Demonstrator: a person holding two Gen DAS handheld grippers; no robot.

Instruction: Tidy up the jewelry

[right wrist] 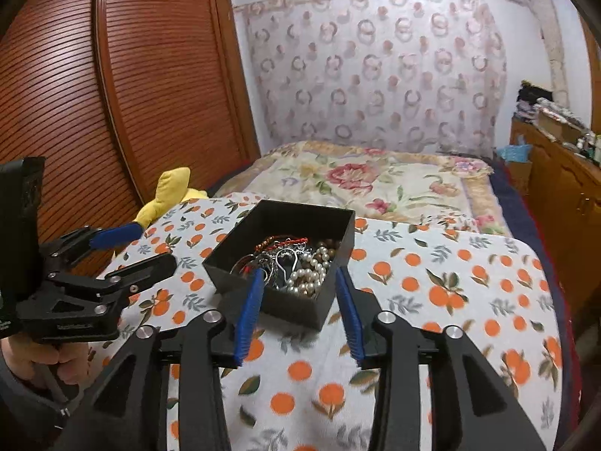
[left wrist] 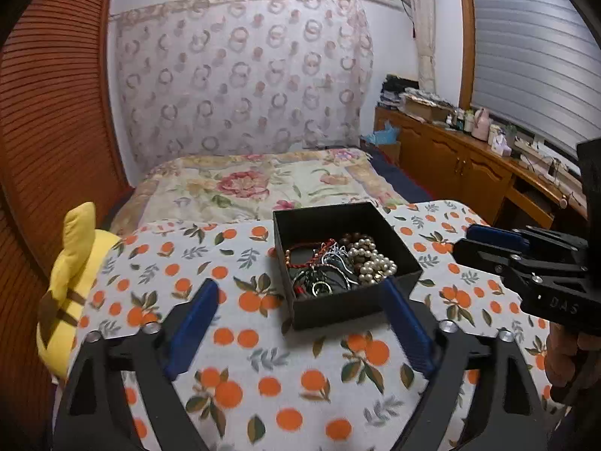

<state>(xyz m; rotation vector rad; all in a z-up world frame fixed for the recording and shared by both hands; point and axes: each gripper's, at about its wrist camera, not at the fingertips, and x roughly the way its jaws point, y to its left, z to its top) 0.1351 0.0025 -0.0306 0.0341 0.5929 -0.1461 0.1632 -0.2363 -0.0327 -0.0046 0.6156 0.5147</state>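
Note:
A black open box [left wrist: 319, 225] sits on a table with an orange-print cloth [left wrist: 263, 376]. It holds a pearl strand [left wrist: 370, 259], brown beads, a red cord bracelet [left wrist: 304, 253] and silver pieces in a heap. My left gripper [left wrist: 300, 289] is open and empty, with its blue pads astride the box's near corner. My right gripper [right wrist: 298, 278] is open and empty, just in front of the box [right wrist: 300, 218], and shows at the right of the left wrist view [left wrist: 488, 244]. The left gripper shows at the left of the right wrist view [right wrist: 135, 248].
A yellow plush toy [left wrist: 75, 263] lies off the table's left edge. A bed with a floral blanket [left wrist: 255, 184] lies beyond the table. A louvred wooden wardrobe [right wrist: 112, 94] stands to the left and a wooden counter with clutter [left wrist: 469, 150] to the right.

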